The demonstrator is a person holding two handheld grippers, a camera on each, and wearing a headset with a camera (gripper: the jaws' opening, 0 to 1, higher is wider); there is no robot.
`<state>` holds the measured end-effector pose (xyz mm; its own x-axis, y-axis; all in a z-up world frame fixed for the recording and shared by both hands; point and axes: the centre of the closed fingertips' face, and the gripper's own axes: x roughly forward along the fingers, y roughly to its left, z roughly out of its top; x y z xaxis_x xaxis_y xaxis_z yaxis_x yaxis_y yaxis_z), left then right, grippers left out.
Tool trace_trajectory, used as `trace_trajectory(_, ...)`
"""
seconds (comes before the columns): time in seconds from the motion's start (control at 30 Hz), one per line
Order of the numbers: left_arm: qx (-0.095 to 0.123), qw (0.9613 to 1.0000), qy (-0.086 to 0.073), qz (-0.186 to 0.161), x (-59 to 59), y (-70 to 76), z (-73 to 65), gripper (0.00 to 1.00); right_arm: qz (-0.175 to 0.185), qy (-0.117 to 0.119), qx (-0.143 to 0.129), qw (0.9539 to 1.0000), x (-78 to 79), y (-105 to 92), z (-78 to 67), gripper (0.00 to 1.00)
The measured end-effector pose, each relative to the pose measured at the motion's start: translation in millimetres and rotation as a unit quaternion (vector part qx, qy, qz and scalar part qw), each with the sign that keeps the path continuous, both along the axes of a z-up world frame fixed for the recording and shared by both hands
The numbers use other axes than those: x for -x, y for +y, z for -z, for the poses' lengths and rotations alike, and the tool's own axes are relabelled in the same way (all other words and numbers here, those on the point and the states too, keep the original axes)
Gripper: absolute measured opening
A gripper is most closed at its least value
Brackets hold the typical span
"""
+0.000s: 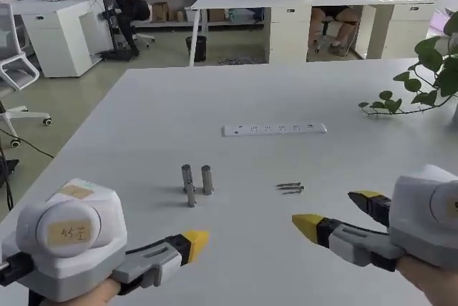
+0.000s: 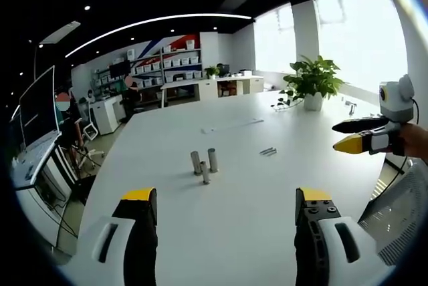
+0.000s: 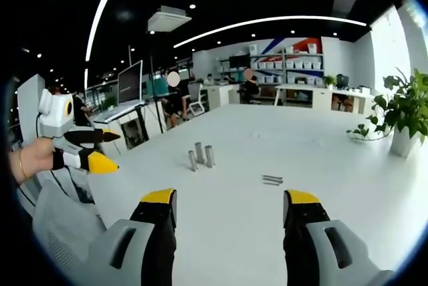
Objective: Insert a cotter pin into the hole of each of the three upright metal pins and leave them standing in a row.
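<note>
Head view: 3 metal pins [image 1: 197, 181] stand upright in a tight cluster mid-table [image 1: 300, 91], not a row yet. Cotter pins [image 1: 290, 188] lie flat to their right, a bit apart, long axis approx. left-right. Left gripper [image 1: 187, 243] and right gripper [image 1: 336, 211] hover at the near edge, jaws wide, nothing held. Cotter pins lie far and slightly left of the right gripper, the nearer one, so prob. its pick.
</note>
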<state>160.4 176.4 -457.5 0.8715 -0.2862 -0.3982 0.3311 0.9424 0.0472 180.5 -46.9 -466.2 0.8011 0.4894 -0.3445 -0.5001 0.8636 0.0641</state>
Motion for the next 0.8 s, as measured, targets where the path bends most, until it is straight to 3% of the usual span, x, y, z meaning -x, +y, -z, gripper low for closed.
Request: trace_trajectory(0.8,0.014,0.9999,0.003,-0.003,3.2,1.0,-1.5,0.84,0.005,-0.002,0.004,1.0,3.4,-4.5,-1.2,0.6)
